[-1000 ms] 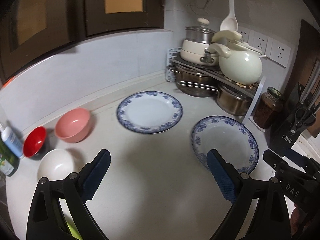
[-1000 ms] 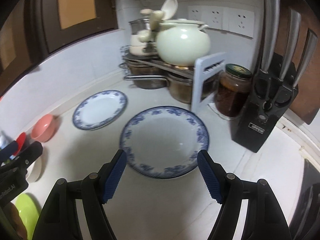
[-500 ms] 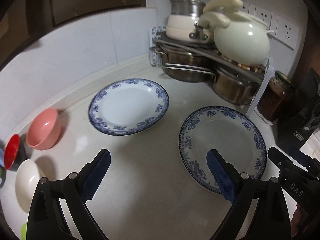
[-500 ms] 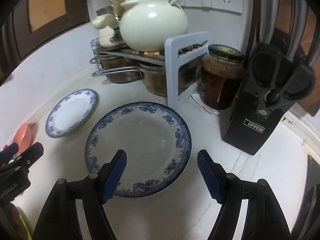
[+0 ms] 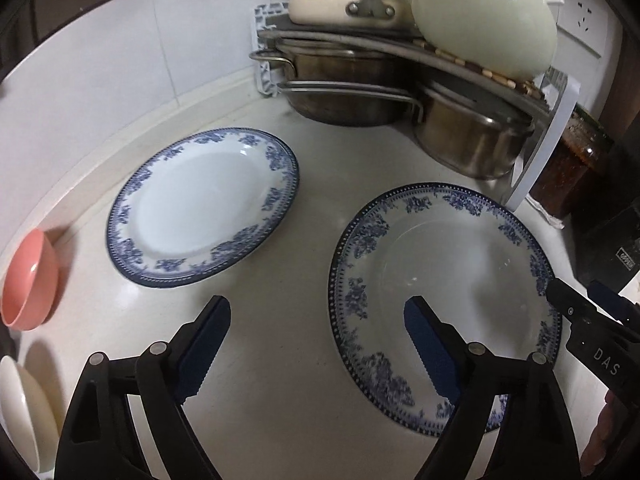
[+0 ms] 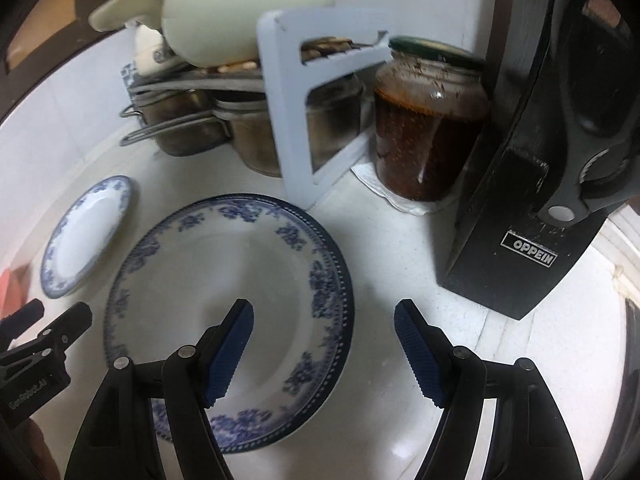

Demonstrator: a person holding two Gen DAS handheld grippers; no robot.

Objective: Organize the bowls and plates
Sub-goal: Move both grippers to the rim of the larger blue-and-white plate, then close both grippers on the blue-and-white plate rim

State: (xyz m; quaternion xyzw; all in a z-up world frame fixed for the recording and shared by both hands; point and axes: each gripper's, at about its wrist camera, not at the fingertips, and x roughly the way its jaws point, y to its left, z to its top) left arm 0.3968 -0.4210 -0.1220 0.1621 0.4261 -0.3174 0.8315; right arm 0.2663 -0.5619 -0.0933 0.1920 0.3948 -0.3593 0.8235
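Observation:
Two blue-and-white plates lie flat on the white counter. The larger plate (image 5: 460, 264) (image 6: 256, 264) is on the right; the smaller plate (image 5: 204, 204) (image 6: 84, 232) is to its left. My left gripper (image 5: 316, 332) is open and empty, straddling the larger plate's left rim. My right gripper (image 6: 324, 336) is open and empty, straddling that plate's right rim. A pink bowl (image 5: 28, 280) and a white bowl (image 5: 20, 404) sit at the far left.
A corner rack holds steel pots (image 5: 468, 136) and a cream teapot (image 5: 484, 20). A white rack leg (image 6: 292, 120), a dark jar (image 6: 428, 120) and a black knife block (image 6: 528, 180) stand close behind and right of the larger plate.
Both grippers have moved forward and lower toward the larger plate, which now fills more of both views. The red bowl has dropped out of view. Both stay open.

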